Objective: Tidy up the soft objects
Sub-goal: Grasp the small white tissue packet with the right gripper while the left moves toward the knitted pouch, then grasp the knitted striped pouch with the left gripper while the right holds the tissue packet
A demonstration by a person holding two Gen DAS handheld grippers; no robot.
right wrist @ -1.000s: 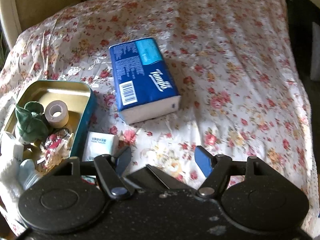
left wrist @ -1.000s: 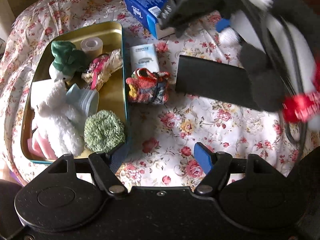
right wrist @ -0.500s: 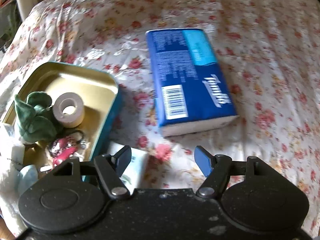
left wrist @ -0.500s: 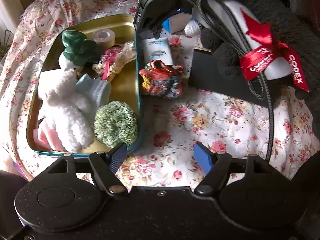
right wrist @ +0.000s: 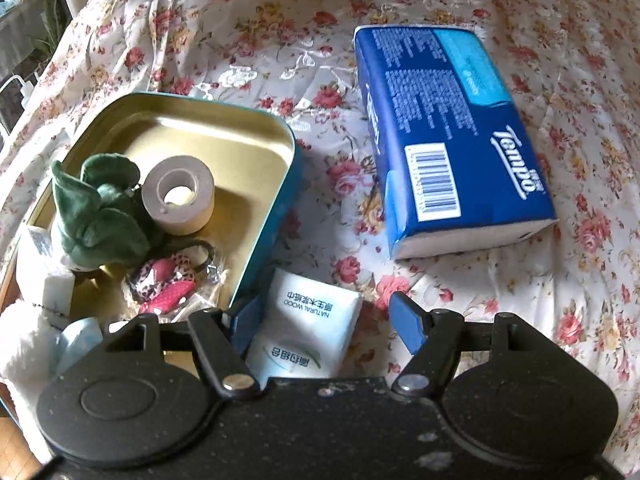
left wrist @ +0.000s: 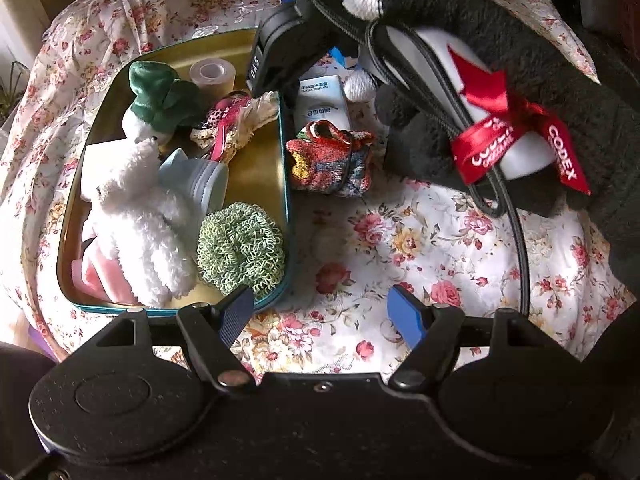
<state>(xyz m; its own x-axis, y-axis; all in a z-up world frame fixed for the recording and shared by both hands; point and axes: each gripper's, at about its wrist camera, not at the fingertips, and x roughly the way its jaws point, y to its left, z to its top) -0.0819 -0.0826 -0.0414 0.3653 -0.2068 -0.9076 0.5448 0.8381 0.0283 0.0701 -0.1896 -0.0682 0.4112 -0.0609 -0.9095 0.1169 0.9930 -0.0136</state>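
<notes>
Gold-lined tin (left wrist: 264, 184) already held most soft things; the knitted pouch (left wrist: 330, 158) and small tissue pack (right wrist: 308, 332) lay just outside its wall; both the left gripper (left wrist: 320, 308) and right gripper (right wrist: 320, 312) gaped wide, empty.

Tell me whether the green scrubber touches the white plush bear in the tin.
Touching. In the left wrist view the green scrubber presses against the white plush bear inside the tin; the bear's fur overlaps its left edge, no gap showing.

Small tissue pack (right wrist: 306, 334) half hidden beneath right gripper body; black plush (left wrist: 520, 92) cut off at right edge.
</notes>
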